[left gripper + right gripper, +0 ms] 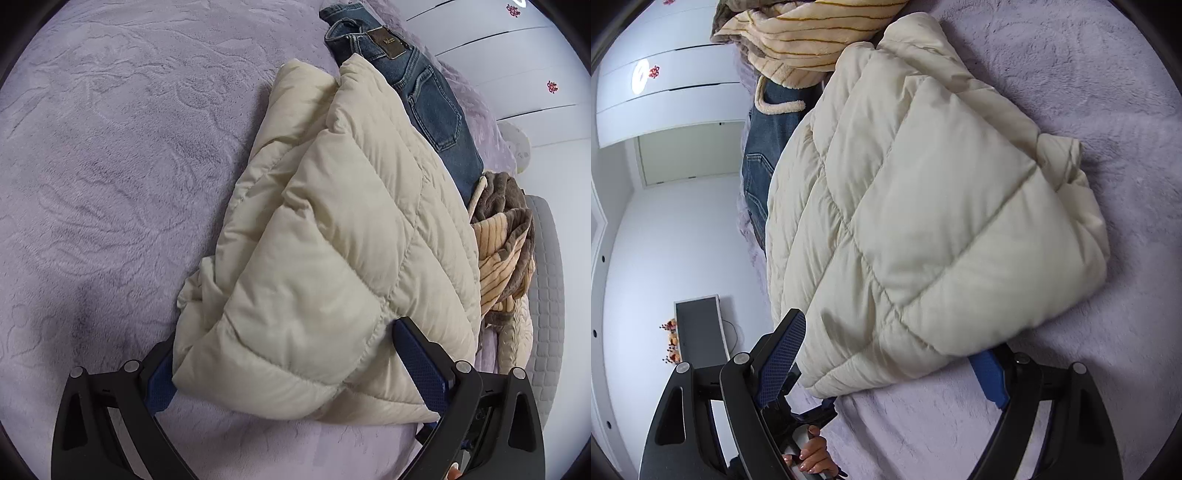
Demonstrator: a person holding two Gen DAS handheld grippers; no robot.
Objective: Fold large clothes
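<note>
A cream quilted puffer jacket (332, 221) lies folded into a thick bundle on the lilac bedspread (110, 166). My left gripper (284, 336) stands wide open astride the bundle's near corner. Its left finger (160, 373) is partly hidden behind the padding, and its right finger (417, 354) lies along the other side. In the right wrist view the jacket (923, 221) fills the wide gap of my right gripper (890, 334), also open. One blue pad (783, 354) sits beside the jacket's edge, the other (988, 373) tucks under its overhang. No squeeze shows in the fabric.
Folded blue jeans (424, 81) lie beyond the jacket. A brown and striped tan blanket (506, 240) is heaped at the bed's edge. A hand (812, 454) on the other gripper shows low in the right wrist view. White wardrobe doors (665, 92) stand past the bed.
</note>
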